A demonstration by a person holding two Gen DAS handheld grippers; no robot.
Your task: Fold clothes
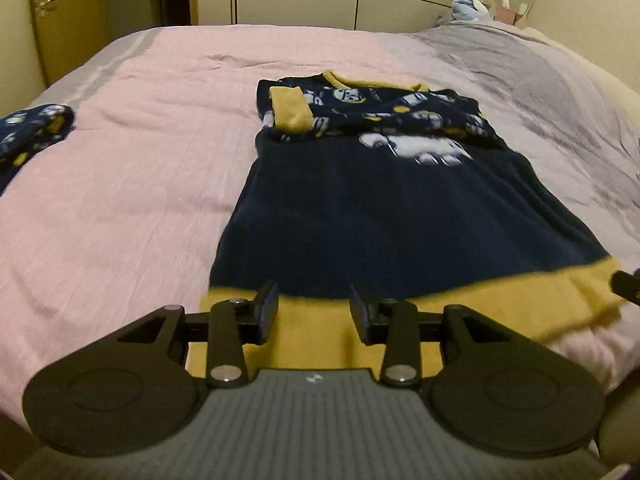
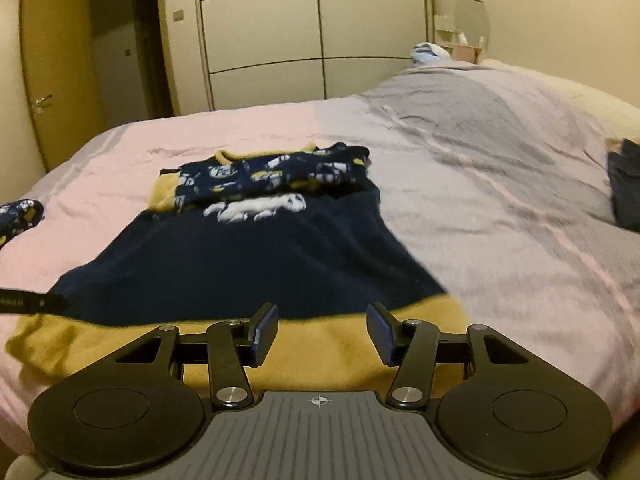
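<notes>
yellow hem band [image 1: 460, 300] of the navy pajama top [image 1: 380, 216] sits nearest, flat on the bed [image 1: 120, 184]. my left hand-held gripper [image 1: 314, 308] and right hand-held gripper [image 2: 322, 334] hover over the hem, both jaws apart, holding nothing. sleeves look folded in across the chest; i judge the bottom-to-top fold is left. left view shows more of the patterned piece [image 1: 28, 132] at the bed's left; only the right view shows a dark garment [image 2: 624, 184] far right.
</notes>
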